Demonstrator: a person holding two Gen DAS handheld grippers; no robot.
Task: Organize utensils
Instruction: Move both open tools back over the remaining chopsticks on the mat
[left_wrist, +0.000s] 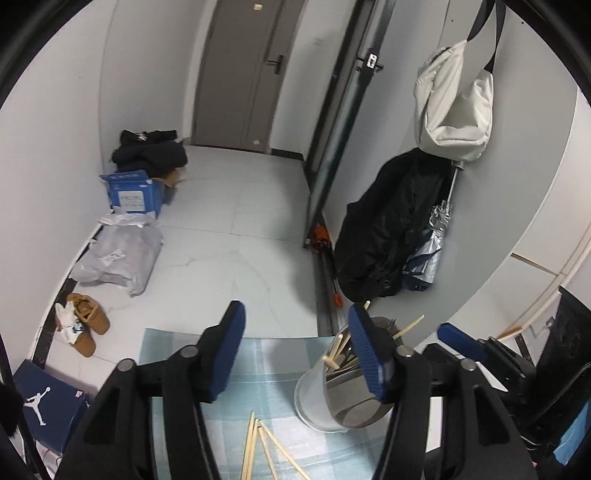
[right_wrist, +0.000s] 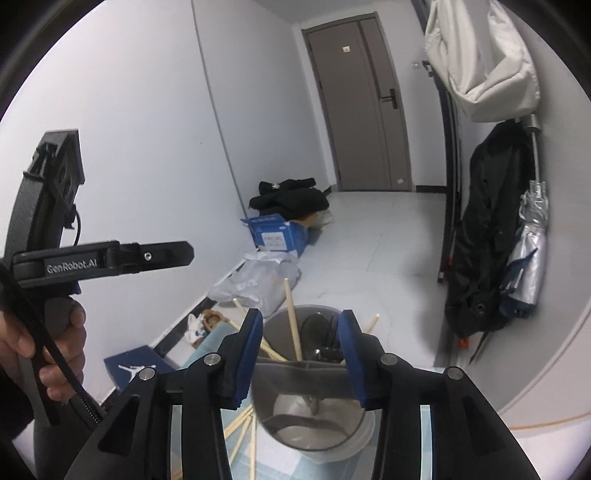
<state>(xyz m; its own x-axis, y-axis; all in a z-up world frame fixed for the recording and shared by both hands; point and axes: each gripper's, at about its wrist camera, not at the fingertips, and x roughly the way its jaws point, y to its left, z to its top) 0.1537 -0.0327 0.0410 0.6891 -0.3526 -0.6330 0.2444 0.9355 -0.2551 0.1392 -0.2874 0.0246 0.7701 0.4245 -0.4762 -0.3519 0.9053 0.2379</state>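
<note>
A shiny metal utensil holder (left_wrist: 332, 391) stands on a pale blue checked mat (left_wrist: 258, 354), with several chopsticks and dark utensils inside. My left gripper (left_wrist: 295, 314) is open just left of the holder, nothing between its blue pads. Loose chopsticks (left_wrist: 266, 450) lie on the mat below it. One of my right gripper's blue fingers (left_wrist: 458, 341) shows beyond the holder. In the right wrist view my right gripper (right_wrist: 300, 315) hangs open over the holder (right_wrist: 314, 421), its pads touching nothing. Chopsticks (right_wrist: 293, 325) stick up between them. More chopsticks (right_wrist: 243, 424) lie beside the holder.
A hand (right_wrist: 48, 343) holds the left gripper's black body (right_wrist: 103, 258). On the floor lie a dark blue shoe box (left_wrist: 44, 402), tan shoes (left_wrist: 86, 321), grey plastic bags (left_wrist: 118, 258) and a blue carton (left_wrist: 135, 194). A black jacket (left_wrist: 388, 229), an umbrella (left_wrist: 432, 240) and a white bag (left_wrist: 454, 99) hang on the right wall.
</note>
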